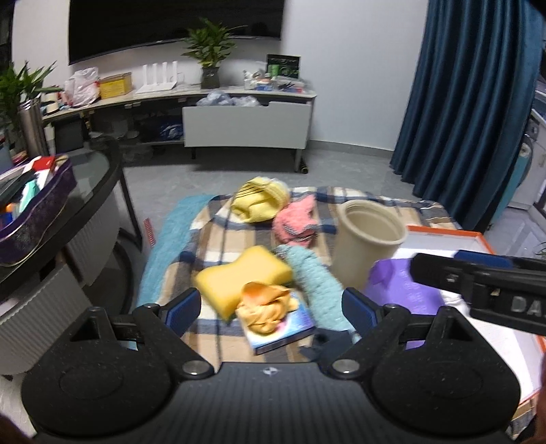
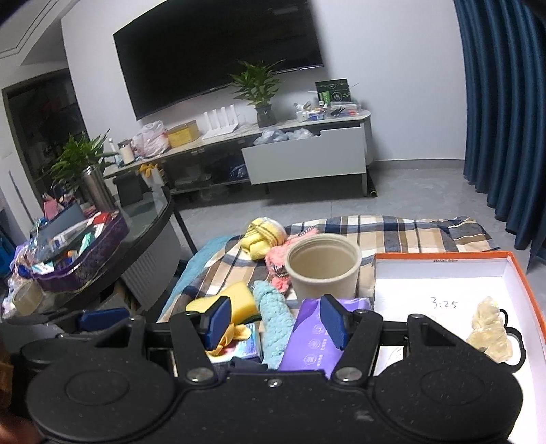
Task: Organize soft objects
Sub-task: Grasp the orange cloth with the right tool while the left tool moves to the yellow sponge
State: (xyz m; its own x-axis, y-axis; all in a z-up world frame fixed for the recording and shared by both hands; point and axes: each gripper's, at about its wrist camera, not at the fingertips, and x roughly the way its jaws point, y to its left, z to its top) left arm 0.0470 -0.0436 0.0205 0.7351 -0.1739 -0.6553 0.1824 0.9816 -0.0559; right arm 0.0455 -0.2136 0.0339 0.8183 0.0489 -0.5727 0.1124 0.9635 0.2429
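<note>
Soft objects [image 1: 259,283] lie beneath both level grippers, left gripper [image 1: 271,309] and right gripper [image 2: 274,324] spread wide.

Left wrist view: the camera sits behind the left gripper [image 1: 271,309], angled down and forward, close over the plaid cloth [image 1: 218,249], facing the TV wall. Right wrist view: the camera sits behind the right gripper [image 2: 274,322], aimed the same way, slightly to the right and close over the orange box [image 2: 522,273]. Both views share the cup [image 1: 367,242] [image 2: 322,266], sponge [image 1: 239,276] [image 2: 239,297], cloth, box, TV [image 1: 170,24] [image 2: 218,51] and curtain [image 1: 471,102] [image 2: 505,112]. The right gripper enters the left view at its right edge.
</note>
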